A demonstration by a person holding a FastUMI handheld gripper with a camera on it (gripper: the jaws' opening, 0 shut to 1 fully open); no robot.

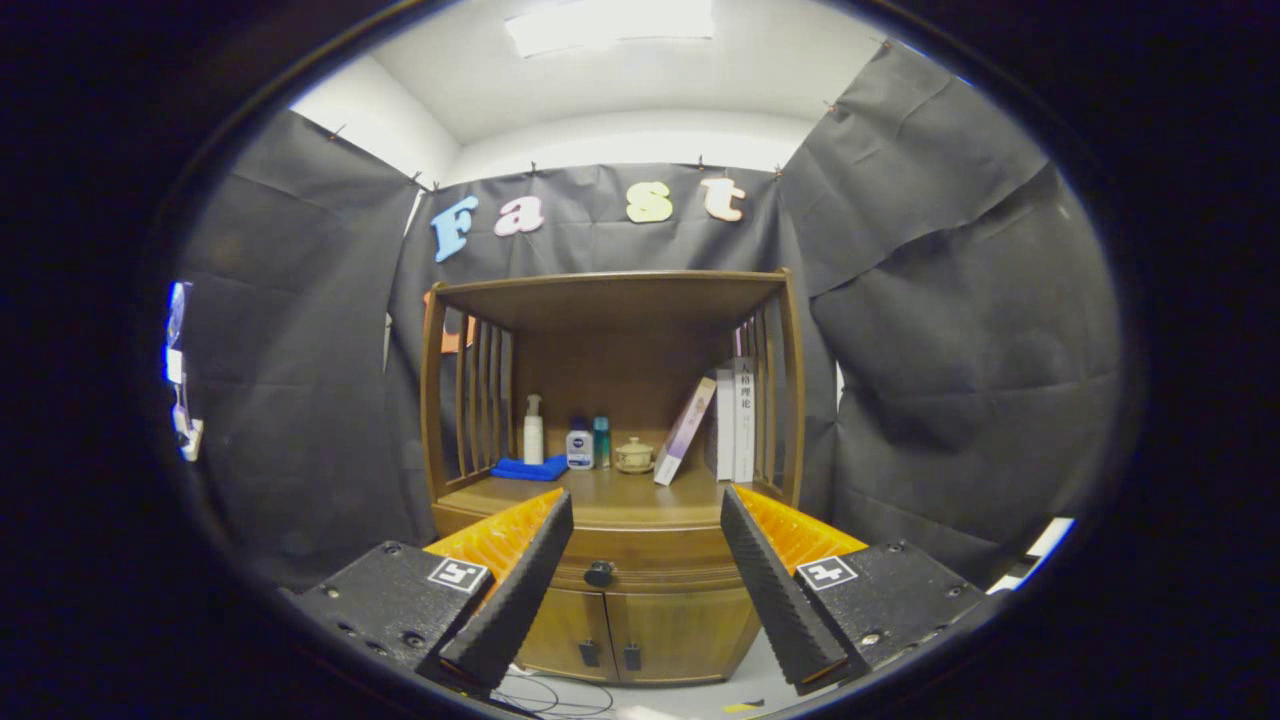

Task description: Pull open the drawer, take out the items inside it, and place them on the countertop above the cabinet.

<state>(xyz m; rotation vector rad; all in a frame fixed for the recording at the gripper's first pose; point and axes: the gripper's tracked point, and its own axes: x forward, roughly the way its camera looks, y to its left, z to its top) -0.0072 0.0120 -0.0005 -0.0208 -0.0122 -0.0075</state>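
Tool (647,520): fingers (520,590) spread wide apart, nothing held between them. Both ridged black pads are clear of any surface and point toward the wooden cabinet (610,470).

Drawer (650,570): directly ahead, seen through the gap between the fingers, shut flush with the cabinet front. Its dark round knob (599,573) sits just ahead, nearer the left finger than the right. Contents cannot be seen.

Below the drawer: two closed cabinet doors (630,635), each with a small dark handle near the centre seam.

Bench (610,497): the flat wooden top beyond the fingertips, above the drawer, under an open shelf frame with slatted sides. On it, from left: a folded blue cloth (529,468), a white pump bottle (533,428) standing behind it, a small white and blue bottle (579,445), a slim teal bottle (601,441), a small lidded ceramic pot (634,455), a book leaning tilted (685,430), and upright books (735,420) against the right slats.

Floor beneath the tool: loose cables (540,692).
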